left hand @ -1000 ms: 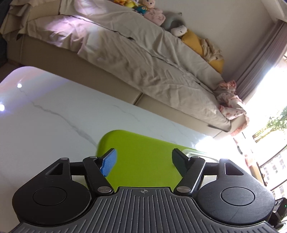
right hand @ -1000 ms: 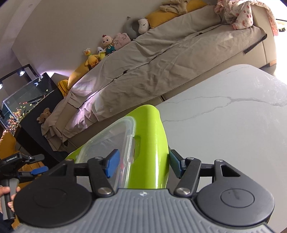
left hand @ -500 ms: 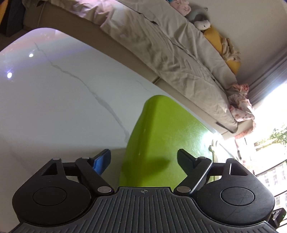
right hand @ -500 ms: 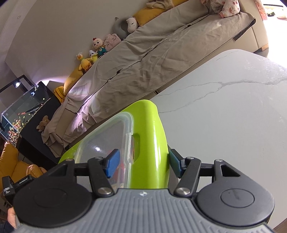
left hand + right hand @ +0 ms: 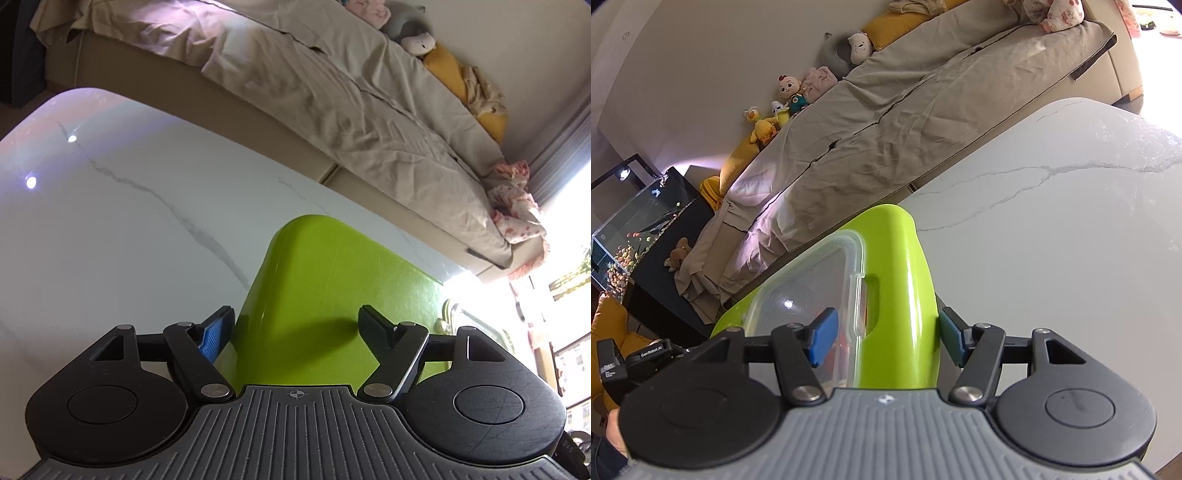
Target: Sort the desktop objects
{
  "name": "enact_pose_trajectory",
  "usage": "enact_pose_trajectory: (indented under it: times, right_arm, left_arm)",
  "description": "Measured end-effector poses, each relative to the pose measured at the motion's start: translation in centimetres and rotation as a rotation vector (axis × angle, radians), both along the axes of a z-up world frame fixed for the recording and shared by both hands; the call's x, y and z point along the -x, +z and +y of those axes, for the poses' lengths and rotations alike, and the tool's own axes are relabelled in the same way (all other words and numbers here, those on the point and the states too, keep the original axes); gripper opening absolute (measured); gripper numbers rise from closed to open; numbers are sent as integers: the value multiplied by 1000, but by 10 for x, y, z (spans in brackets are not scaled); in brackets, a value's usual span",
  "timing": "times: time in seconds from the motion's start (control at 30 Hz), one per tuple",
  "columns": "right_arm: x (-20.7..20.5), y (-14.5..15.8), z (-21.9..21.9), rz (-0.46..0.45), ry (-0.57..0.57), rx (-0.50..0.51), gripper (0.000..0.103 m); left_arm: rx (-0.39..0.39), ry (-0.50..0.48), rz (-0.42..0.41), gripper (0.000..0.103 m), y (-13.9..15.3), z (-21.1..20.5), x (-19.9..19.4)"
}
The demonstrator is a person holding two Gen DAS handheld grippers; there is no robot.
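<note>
1. The left claw (image 5: 295, 328) is spread wide, with the end of a lime-green container (image 5: 332, 288) lying between its fingers; the blue pad on its left finger (image 5: 216, 334) sits just beside the container's wall, and the right finger stands over the green surface. Whether either finger presses on the plastic cannot be told.
2. The right claw (image 5: 884, 341) is spread across the other end of the lime-green container (image 5: 901, 280): its left blue pad (image 5: 822, 341) is over the clear lid (image 5: 809, 291), its right pad just outside the green wall. Actual contact cannot be told here either.
3. The clear lid sits inside the green rim, with a latch tab at its edge next to a slot in the green plastic. Something reddish shows faintly through the lid, too blurred to name.
4. The container is at the near part of a white marble-veined tabletop (image 5: 1071, 240), its far end pointing toward the tabletop's far edge.
5. Beyond that edge runs a sofa (image 5: 332, 110) under a beige cover, with plush toys (image 5: 790, 92) and yellow cushions along its back.
6. A glass fish tank (image 5: 631, 229) on a dark cabinet stands past the sofa's end, seen from the right wrist.
</note>
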State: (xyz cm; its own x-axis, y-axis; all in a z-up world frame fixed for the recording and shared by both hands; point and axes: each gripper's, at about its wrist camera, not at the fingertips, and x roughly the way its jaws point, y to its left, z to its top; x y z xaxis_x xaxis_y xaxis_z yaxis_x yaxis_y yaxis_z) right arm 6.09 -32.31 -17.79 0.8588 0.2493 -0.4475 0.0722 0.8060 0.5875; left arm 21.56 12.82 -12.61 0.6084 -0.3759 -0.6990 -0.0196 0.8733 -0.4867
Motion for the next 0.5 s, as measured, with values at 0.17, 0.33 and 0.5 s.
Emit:
enact_pose_trajectory:
  times: [0.17, 0.33, 0.5]
  right_arm:
    - [2, -1, -3, -10, -38, -19, 62]
    - [1, -3, -4, -10, -38, -29, 63]
    - [11, 2, -10, -36, -80, -46, 68]
  left_arm:
    - [0, -2, -25, 77, 11, -6, -11]
    - [-36, -30, -10, 78, 10, -13, -27]
    - [71, 19, -33, 84, 6, 10, -7]
